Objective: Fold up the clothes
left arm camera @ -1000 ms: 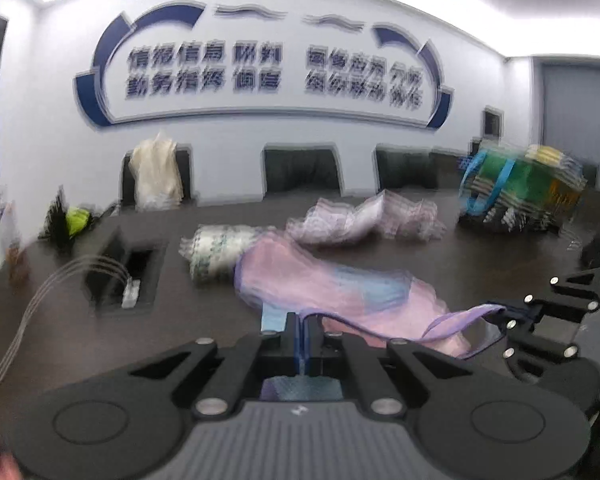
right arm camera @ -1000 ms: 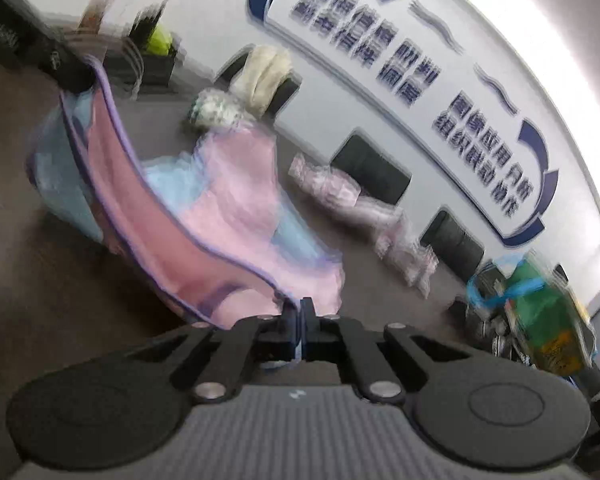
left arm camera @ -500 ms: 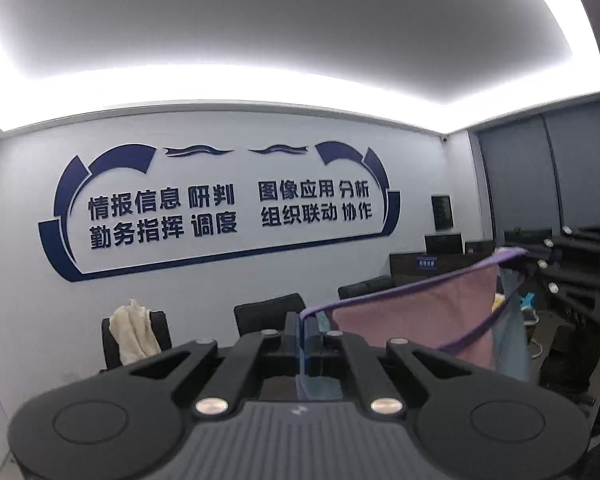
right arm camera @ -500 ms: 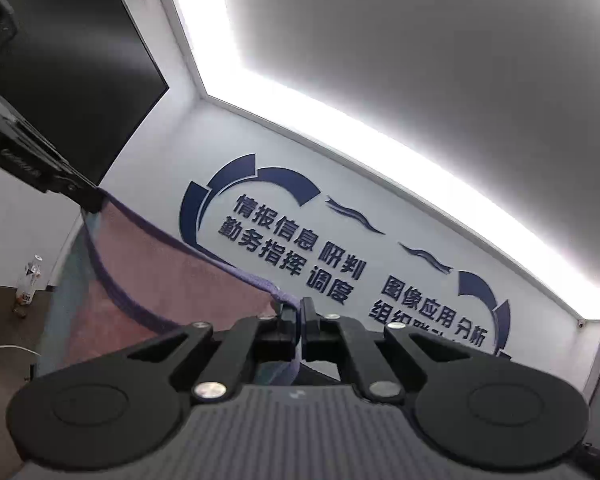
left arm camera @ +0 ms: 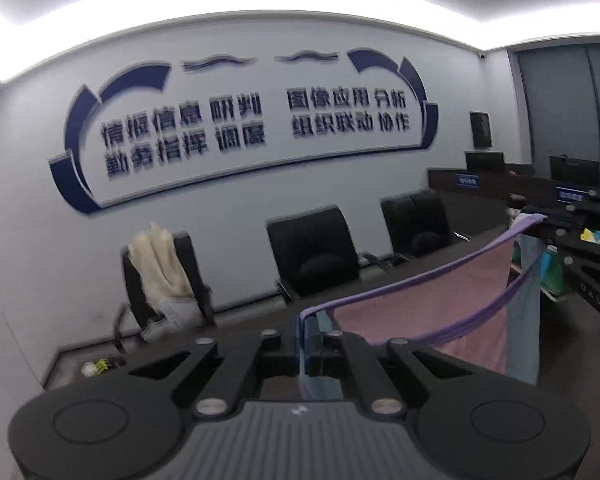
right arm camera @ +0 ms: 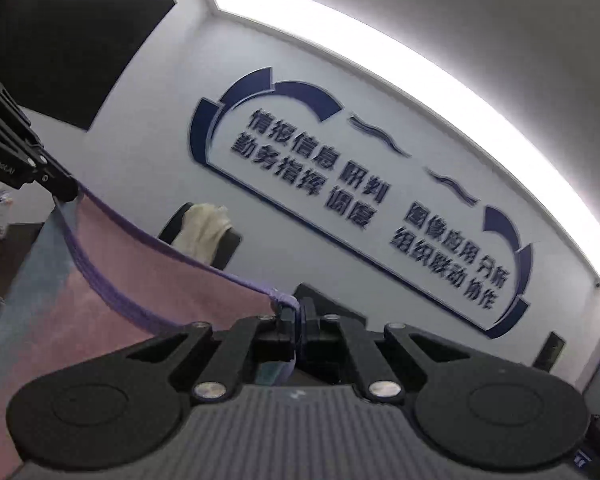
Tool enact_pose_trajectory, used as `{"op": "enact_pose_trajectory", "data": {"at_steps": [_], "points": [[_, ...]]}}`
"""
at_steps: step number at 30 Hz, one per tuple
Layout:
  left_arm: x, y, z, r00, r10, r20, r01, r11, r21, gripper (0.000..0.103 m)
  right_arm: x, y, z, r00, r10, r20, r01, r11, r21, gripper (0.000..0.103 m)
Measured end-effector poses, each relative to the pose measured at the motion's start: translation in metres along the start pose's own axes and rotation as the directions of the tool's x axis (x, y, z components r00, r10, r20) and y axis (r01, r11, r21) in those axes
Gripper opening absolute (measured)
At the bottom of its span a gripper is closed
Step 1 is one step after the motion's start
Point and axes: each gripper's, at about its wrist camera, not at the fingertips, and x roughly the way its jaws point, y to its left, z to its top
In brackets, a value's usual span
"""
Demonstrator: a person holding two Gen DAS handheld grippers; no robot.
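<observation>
My left gripper (left arm camera: pixel 309 336) is clamped on one purple-trimmed corner of the pink and blue garment (left arm camera: pixel 428 304); my right gripper (right arm camera: pixel 298 320) pinches the other. It hangs stretched between them, above the desk (left arm camera: pixel 412 276), chairs (left arm camera: pixel 312 252) beyond.

The garment (left arm camera: pixel 432 320) is pink with a purple trimmed edge and pale blue panels; in the right wrist view the pink (right arm camera: pixel 148 292) fades into blue along its lower left side. Both grippers are black, the left gripper (left arm camera: pixel 310 336) and the right gripper (right arm camera: pixel 298 320), each with a grey ribbed body. The wall sign (left arm camera: pixel 252 120) is dark navy lettering on a white wall. The office chairs (left arm camera: pixel 312 252) are black. A cream, possibly knitted, cloth (left arm camera: pixel 160 264) drapes one chair.
</observation>
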Motion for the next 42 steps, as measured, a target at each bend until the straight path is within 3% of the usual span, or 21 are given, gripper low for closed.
{"op": "enact_pose_trajectory", "data": {"at_steps": [2, 5, 9, 11, 13, 15, 17, 18, 21, 22, 24, 25, 26, 27, 30, 33, 35, 37, 39, 41, 42], "points": [[-0.036, -0.004, 0.014, 0.994, -0.008, 0.112, 0.003, 0.999, 0.044, 0.001, -0.011, -0.003, 0.013, 0.998, -0.032, 0.056, 0.031, 0.999, 0.029, 0.002], [-0.097, -0.015, 0.024, 0.964, -0.041, 0.263, 0.008, 0.992, 0.128, 0.001, -0.047, -0.017, 0.033, 0.984, -0.098, 0.148, 0.092, 0.995, 0.050, 0.002], [-0.165, -0.037, 0.004, 0.930, -0.083, 0.359, 0.010, 0.980, 0.200, 0.002, -0.103, -0.033, 0.035, 0.966, -0.140, 0.217, 0.132, 0.990, 0.049, 0.002], [-0.182, -0.054, -0.028, 0.934, -0.097, 0.343, 0.023, 0.977, 0.214, 0.003, -0.131, -0.032, 0.021, 0.964, -0.136, 0.227, 0.133, 0.991, 0.027, 0.002], [-0.186, -0.070, -0.082, 0.952, -0.096, 0.292, 0.038, 0.979, 0.198, 0.005, -0.135, -0.005, -0.031, 0.997, 0.004, 0.078, -0.004, 1.000, 0.002, 0.002], [-0.170, -0.091, -0.164, 0.983, -0.091, 0.159, 0.071, 0.989, 0.128, 0.006, -0.139, 0.022, -0.083, 0.986, 0.145, -0.077, -0.146, 0.989, -0.001, 0.002], [-0.151, -0.106, -0.252, 0.991, -0.133, -0.011, 0.133, 0.991, -0.009, 0.009, -0.143, 0.049, -0.136, 0.933, 0.279, -0.229, -0.283, 0.959, 0.017, 0.003], [-0.142, -0.112, -0.296, 0.980, -0.173, -0.098, 0.164, 0.982, -0.095, 0.009, -0.145, 0.063, -0.162, 0.890, 0.342, -0.302, -0.348, 0.937, 0.035, 0.004], [-0.123, -0.118, -0.403, 0.904, -0.316, -0.287, 0.206, 0.912, -0.355, 0.009, -0.150, 0.104, -0.240, 0.706, 0.504, -0.498, -0.521, 0.845, 0.116, 0.010], [-0.125, -0.114, -0.408, 0.906, -0.319, -0.279, 0.201, 0.903, -0.379, 0.009, -0.152, 0.117, -0.266, 0.628, 0.547, -0.553, -0.570, 0.808, 0.152, 0.011], [-0.129, -0.105, -0.419, 0.908, -0.325, -0.265, 0.191, 0.883, -0.428, 0.014, -0.160, 0.116, -0.282, 0.605, 0.575, -0.551, -0.567, 0.797, 0.208, 0.029], [-0.131, -0.100, -0.424, 0.909, -0.327, -0.257, 0.187, 0.873, -0.451, 0.032, -0.162, 0.110, -0.282, 0.621, 0.584, -0.522, -0.556, 0.798, 0.233, 0.056], [-0.130, -0.097, -0.424, 0.915, -0.318, -0.249, 0.177, 0.870, -0.461, 0.044, -0.164, 0.105, -0.282, 0.638, 0.593, -0.492, -0.544, 0.799, 0.257, 0.073], [-0.123, -0.096, -0.412, 0.931, -0.278, -0.238, 0.153, 0.887, -0.435, 0.060, -0.153, 0.099, -0.279, 0.667, 0.576, -0.472, -0.512, 0.815, 0.270, 0.076], [-0.089, -0.094, -0.381, 0.955, -0.172, -0.240, 0.070, 0.922, -0.381, 0.065, -0.120, 0.088, -0.276, 0.746, 0.511, -0.428, -0.407, 0.858, 0.314, 0.075], [-0.041, -0.100, -0.375, 0.950, -0.149, -0.275, 0.043, 0.934, -0.355, 0.063, -0.074, 0.095, -0.300, 0.759, 0.462, -0.458, -0.294, 0.871, 0.393, 0.067], [-0.010, -0.107, -0.374, 0.945, -0.132, -0.300, 0.030, 0.946, -0.322, 0.063, -0.045, 0.109, -0.323, 0.735, 0.441, -0.515, -0.236, 0.878, 0.416, 0.041], [0.015, -0.112, -0.380, 0.930, -0.107, -0.353, -0.001, 0.956, -0.293, 0.057, -0.039, 0.114, -0.337, 0.719, 0.465, -0.517, -0.233, 0.862, 0.451, 0.040], [0.031, -0.107, -0.388, 0.912, -0.123, -0.392, -0.012, 0.945, -0.326, 0.052, -0.040, 0.115, -0.340, 0.730, 0.459, -0.507, -0.236, 0.865, 0.443, 0.040], [0.039, -0.102, -0.396, 0.892, -0.151, -0.426, -0.016, 0.932, -0.363, 0.013, -0.039, 0.117, -0.340, 0.743, 0.439, -0.505, -0.235, 0.878, 0.416, 0.040], [0.041, -0.100, -0.398, 0.885, -0.162, -0.437, -0.016, 0.926, -0.376, 0.004, -0.038, 0.119, -0.340, 0.746, 0.436, -0.504, -0.243, 0.882, 0.403, 0.040]]}}
